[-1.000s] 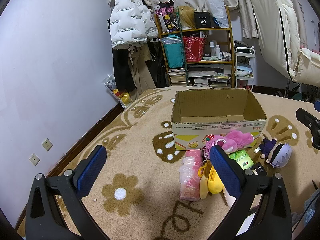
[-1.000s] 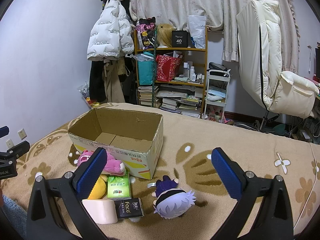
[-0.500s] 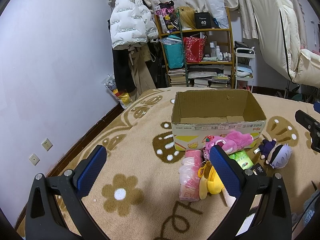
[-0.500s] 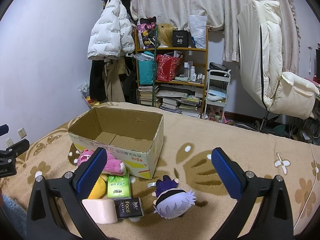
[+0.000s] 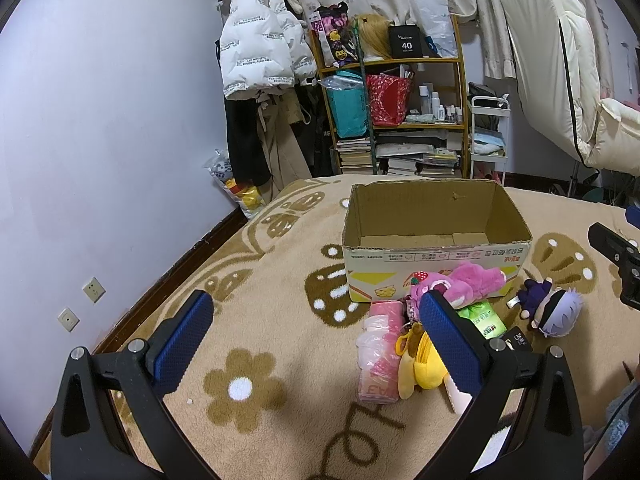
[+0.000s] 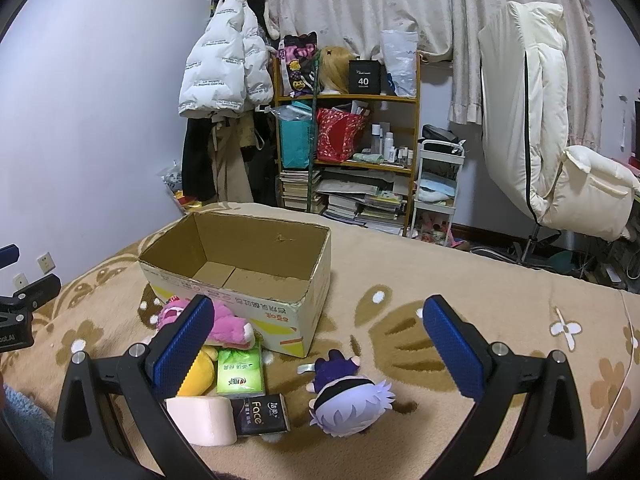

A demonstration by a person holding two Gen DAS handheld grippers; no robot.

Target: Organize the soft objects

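Observation:
An open, empty cardboard box (image 5: 436, 254) (image 6: 256, 308) stands on the tan patterned blanket. In front of it lie a pink plush (image 5: 476, 280) (image 6: 228, 326), a yellow plush (image 5: 420, 364) (image 6: 196, 376), a green tissue pack (image 5: 482, 318) (image 6: 240, 372), a pink wrapped pack (image 5: 378, 350), a pink roll (image 6: 204, 420), a black "Face" pack (image 6: 260, 416) and a purple-haired doll (image 5: 552, 312) (image 6: 348, 396). My left gripper (image 5: 316, 340) is open and empty, above the blanket left of the pile. My right gripper (image 6: 316, 344) is open and empty, above the doll.
A cluttered shelf (image 5: 400, 112) with books, bags and bottles stands behind the bed, beside hanging coats (image 5: 260, 56). A white cart (image 6: 436, 184) and a cream padded chair (image 6: 552, 152) are at the right. The wall (image 5: 100, 120) runs along the left edge.

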